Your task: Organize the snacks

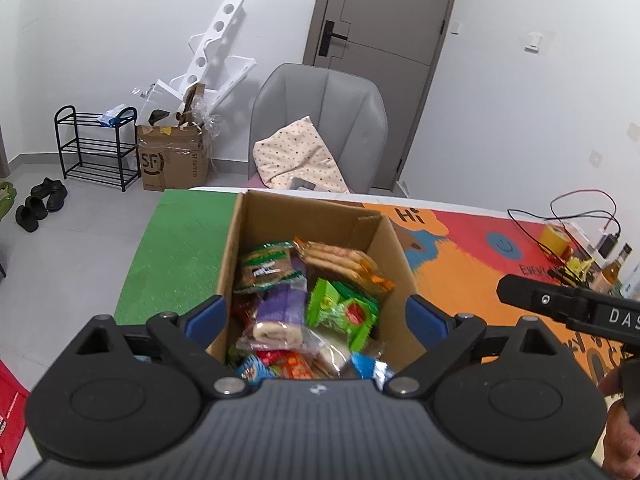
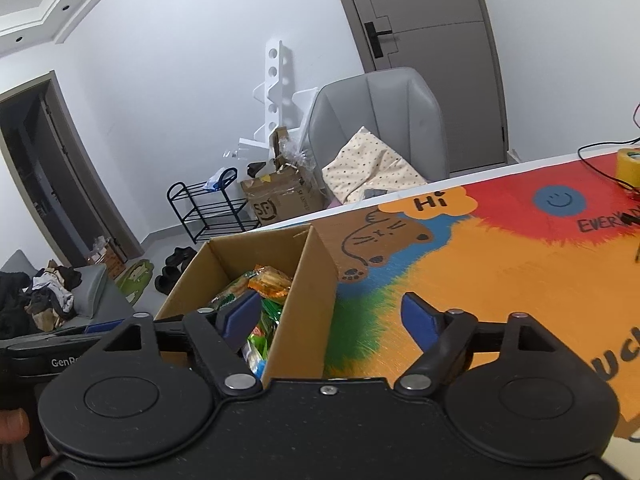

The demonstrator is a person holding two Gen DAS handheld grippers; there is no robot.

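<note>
Counter under colourful mat, grey chair and door behind; snack-filled cardboard box on it; left gripper above box, right gripper over its right wall, both fingers wide, empty.

worktop: covered by a painted mat, orange, red, blue and green, with a cat drawing and "Hi"
chair: grey, padded, just behind the worktop's far edge
cushion: cream with small dots, lying on the chair seat
door: grey, shut, black handle, behind the chair
shoe rack: black wire, three tiers, against the wall
SF carton: brown, on the floor beside the shoe rack, stuffed with plastic wrap
white rack: leaning on the wall, round holes
shoes: dark, on the floor
tape roll: yellow, at the worktop's far right
cables: black and red, near the tape roll
</note>
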